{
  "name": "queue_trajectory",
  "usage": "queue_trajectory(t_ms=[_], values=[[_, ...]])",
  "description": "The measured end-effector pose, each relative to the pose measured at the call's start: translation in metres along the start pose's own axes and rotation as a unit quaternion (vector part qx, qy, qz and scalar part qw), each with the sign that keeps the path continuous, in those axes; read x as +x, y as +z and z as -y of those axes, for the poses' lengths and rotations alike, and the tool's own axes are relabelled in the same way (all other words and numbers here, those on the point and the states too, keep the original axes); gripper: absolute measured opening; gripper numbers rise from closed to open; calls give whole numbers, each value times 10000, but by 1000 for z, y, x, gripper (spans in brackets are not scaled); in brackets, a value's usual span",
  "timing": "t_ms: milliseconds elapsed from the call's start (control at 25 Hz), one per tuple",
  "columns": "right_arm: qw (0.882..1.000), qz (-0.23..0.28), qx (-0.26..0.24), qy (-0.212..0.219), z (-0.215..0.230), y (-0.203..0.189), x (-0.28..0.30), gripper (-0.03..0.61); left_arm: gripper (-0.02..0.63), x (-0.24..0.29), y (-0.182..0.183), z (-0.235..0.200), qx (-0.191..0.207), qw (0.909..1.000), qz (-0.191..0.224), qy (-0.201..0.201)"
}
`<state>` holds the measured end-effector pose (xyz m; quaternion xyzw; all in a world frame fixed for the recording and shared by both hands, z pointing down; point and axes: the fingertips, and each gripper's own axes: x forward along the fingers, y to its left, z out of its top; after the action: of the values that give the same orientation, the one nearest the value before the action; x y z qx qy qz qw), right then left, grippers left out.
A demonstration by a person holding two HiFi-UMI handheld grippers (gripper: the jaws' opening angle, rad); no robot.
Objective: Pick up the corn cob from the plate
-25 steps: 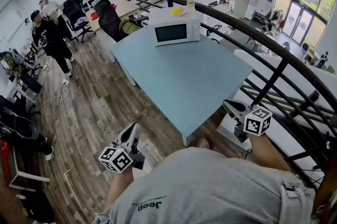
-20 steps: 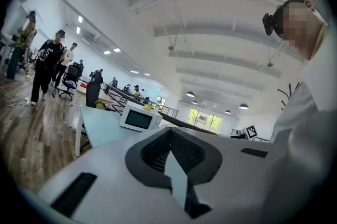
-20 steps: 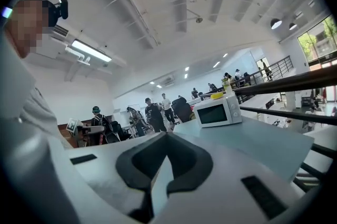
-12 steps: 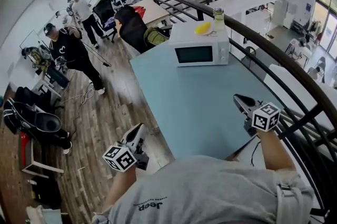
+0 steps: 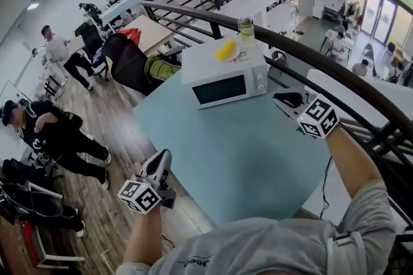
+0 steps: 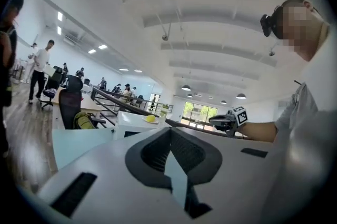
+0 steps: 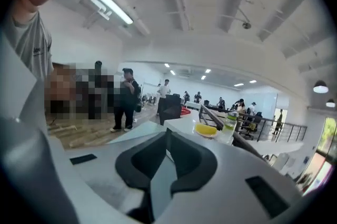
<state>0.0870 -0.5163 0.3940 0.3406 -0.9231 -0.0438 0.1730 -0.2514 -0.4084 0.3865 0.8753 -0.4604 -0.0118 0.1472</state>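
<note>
A yellow corn cob (image 5: 227,50) lies on a small plate (image 5: 237,58) on top of a white microwave (image 5: 226,81) at the far end of a light blue table (image 5: 239,157). In the right gripper view the corn cob (image 7: 206,130) shows ahead of the jaws; in the left gripper view the corn cob (image 6: 150,119) is small and far off. My right gripper (image 5: 282,99) hovers shut and empty just right of the microwave. My left gripper (image 5: 161,162) is shut and empty at the table's near left edge.
A clear bottle with a green lid (image 5: 246,28) stands beside the plate. A dark metal railing (image 5: 335,67) runs behind and right of the table. A black chair with a green bag (image 5: 139,64) stands at the far left corner. Several people (image 5: 55,132) stand on the wooden floor.
Both grippers have come forward towards the table and the microwave. The right gripper now hangs over the table's right side near the microwave. The head view has swung.
</note>
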Motion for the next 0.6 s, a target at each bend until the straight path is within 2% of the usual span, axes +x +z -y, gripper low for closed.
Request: queue_trajectory(t_ms=[200,320,480,520,600], values=[[9889,-645,-1339,32,38,57,43,100,11,82,16,-32,330,9974,0,-636],[9733,-960,-2072,250,60,79,91,120,11,114,18,-47,514,9953,-14,-822],[9340,-1620,-3118,638,91,85,166,155,11,147,7,-69,531,9934,14,-1016],[9218,-1815,-3344,737,100,82,187,161,11,155,3,-77,535,9931,-3,-1045],[8901,-2356,-3782,961,120,63,224,194,11,168,-6,-88,580,9923,-55,-1089]])
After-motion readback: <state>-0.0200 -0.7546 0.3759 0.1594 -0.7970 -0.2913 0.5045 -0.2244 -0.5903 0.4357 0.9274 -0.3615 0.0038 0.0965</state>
